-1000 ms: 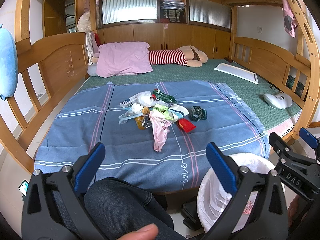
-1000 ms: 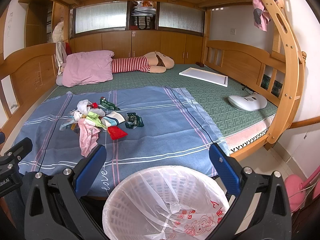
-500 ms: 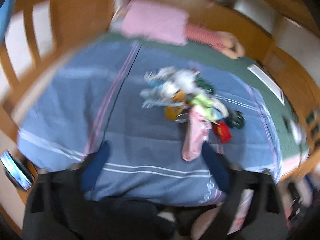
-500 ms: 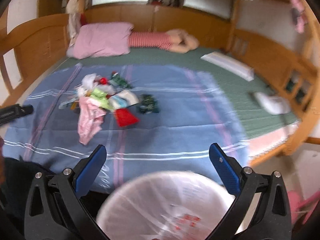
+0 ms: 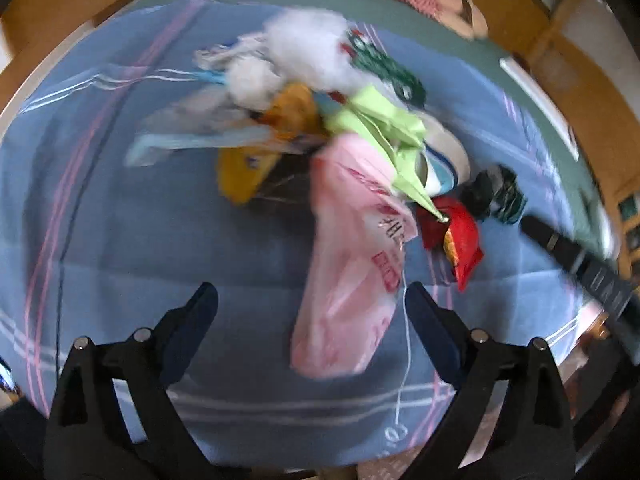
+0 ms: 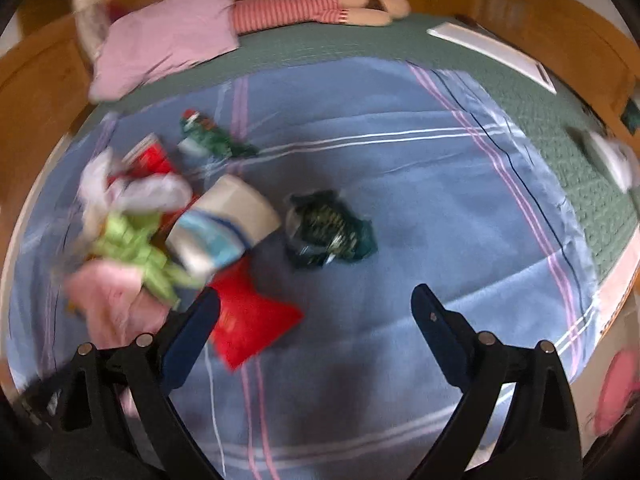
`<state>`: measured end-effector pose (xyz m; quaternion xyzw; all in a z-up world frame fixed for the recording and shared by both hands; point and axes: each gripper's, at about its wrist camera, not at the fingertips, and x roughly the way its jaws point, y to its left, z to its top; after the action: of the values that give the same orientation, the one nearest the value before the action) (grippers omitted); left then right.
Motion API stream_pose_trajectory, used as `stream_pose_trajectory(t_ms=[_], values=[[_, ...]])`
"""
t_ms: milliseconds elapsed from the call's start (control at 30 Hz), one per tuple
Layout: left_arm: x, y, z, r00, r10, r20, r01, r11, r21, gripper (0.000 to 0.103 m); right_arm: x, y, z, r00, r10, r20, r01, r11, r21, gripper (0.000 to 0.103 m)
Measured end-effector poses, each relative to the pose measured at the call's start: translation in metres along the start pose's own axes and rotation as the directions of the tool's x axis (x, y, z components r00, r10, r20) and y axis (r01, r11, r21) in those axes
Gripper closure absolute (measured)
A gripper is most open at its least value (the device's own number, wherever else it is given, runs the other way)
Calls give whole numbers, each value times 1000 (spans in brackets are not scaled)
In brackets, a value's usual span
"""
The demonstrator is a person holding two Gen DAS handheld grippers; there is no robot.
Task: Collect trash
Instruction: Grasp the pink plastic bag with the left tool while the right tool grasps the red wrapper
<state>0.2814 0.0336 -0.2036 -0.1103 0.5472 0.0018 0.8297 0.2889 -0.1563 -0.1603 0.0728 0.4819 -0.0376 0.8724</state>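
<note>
A heap of trash lies on the blue striped sheet [image 5: 140,248]. In it are a pink plastic bag [image 5: 348,264], green paper [image 5: 384,128], a yellow wrapper [image 5: 248,172], white wads [image 5: 308,48], a red wrapper [image 6: 248,324], a dark green wrapper [image 6: 328,236] and a white cup [image 6: 228,224]. My left gripper [image 5: 312,296] hovers over the pink bag's near end; its jaws are opening, with the bag's end between them but untouched. My right gripper [image 6: 316,296] hangs over bare sheet, its jaws closing on nothing, with the red wrapper beside its left finger.
A pink pillow [image 6: 168,48] and a striped stuffed doll [image 6: 304,8] lie at the head of the green mat [image 6: 360,48]. A white board [image 6: 492,48] and a white device [image 6: 612,156] sit at the right. Wooden bed rails surround the mattress.
Both grippers have swung forward and down over the bed, tilting towards the trash heap. The white lined bin and the person's knee have dropped out of view.
</note>
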Motion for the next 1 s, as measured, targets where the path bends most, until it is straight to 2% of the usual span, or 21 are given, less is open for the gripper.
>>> stream_pose_trajectory(t_ms=[33,67,100,133,167,300,367,467,533,567,600,633,667,700,733,767,900,1000], values=[[7,-3,1,1000,-1,-25,2,1000,13,22,3,-7,5,1000,16,2,-16,999,48,8],[18,-4,-1,998,5,-69,-3,1000,29,52,4,-12,9,999,44,5,-44,995,88,8],[25,-2,-3,994,-1,-109,4,1000,29,63,4,-13,9,998,62,9,-63,993,104,8],[29,1,-7,991,-3,-132,5,1000,18,70,6,-11,9,997,74,7,-75,992,102,8],[26,5,-10,994,-8,-112,9,1000,1,72,8,-7,9,998,69,2,-69,994,85,8],[9,29,-31,997,59,-51,-62,996,-71,72,24,29,-3,999,24,-37,-26,998,-59,8],[3,43,-41,998,55,-34,-58,991,-119,72,37,42,-9,997,13,-78,-20,996,-86,8],[-13,56,-52,995,97,38,-90,983,-158,72,55,60,-17,993,-23,-118,6,990,-140,8],[-22,59,-58,992,98,80,-83,981,-174,72,60,68,-21,992,-31,-126,9,985,-173,8],[-26,60,-60,990,93,108,-73,982,-175,72,62,70,-24,992,-33,-125,9,983,-183,16],[-30,59,-60,988,98,119,-77,982,-170,72,62,72,-26,991,-42,-129,17,982,-190,32],[-32,57,-60,985,107,134,-85,984,-158,72,63,72,-28,989,-50,-137,23,981,-192,40],[-33,52,-59,984,110,137,-89,985,-149,72,63,71,-30,988,-52,-147,25,983,-184,58],[-33,50,-59,984,112,138,-93,986,-140,72,62,68,-32,987,-47,-153,20,985,-173,71],[-32,49,-58,984,114,137,-95,986,-135,72,59,64,-34,987,-16,-159,-8,989,-150,78],[-32,50,-61,984,114,135,-96,986,-135,72,55,60,-37,987,-1,-159,-20,991,-135,83],[-35,52,-61,984,113,138,-92,985,-149,72,30,43,-48,988,80,-133,-91,993,-77,87],[-46,47,-69,983,116,145,-96,986,-134,72,15,35,-53,991,77,-114,-86,993,-78,87]])
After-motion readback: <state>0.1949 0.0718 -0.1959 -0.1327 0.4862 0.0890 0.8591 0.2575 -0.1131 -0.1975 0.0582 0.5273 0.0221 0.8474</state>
